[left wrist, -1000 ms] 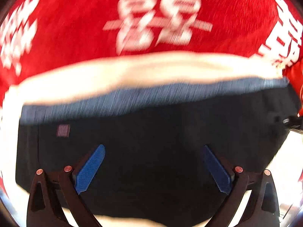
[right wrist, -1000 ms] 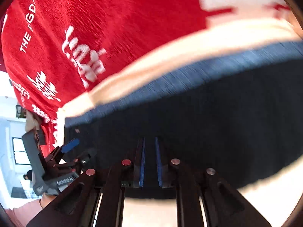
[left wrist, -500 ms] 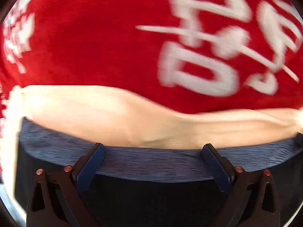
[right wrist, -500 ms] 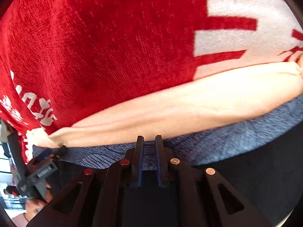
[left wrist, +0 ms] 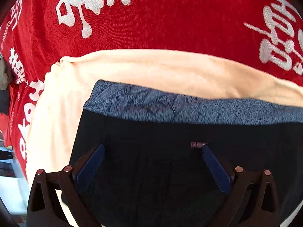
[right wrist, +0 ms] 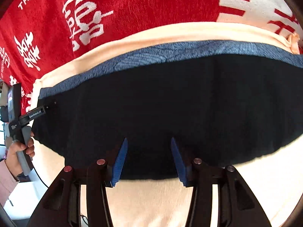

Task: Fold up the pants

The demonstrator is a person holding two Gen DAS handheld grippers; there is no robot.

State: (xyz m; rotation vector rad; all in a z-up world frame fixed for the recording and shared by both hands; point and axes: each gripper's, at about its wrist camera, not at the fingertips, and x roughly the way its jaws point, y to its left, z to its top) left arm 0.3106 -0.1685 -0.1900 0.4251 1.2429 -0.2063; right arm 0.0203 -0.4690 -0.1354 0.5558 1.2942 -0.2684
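One pair of pants [right wrist: 170, 104] lies folded; both claws, left [left wrist: 153, 168] and right [right wrist: 148, 160], spread, pinching nothing; right jaws just opened.

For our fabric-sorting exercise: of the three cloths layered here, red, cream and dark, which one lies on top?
The dark pants with the blue-grey waistband lie on top; they overlap the cream cloth, which itself covers the red printed cloth.

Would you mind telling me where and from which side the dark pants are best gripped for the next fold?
Probably the near hem edge of the dark pants, taken from above. They lie flat on the cream cloth, and that edge is free, just beneath the right gripper, whose jaws have just been opening with nothing pinched. The grey-blue waistband lies at the far side, a longer reach.
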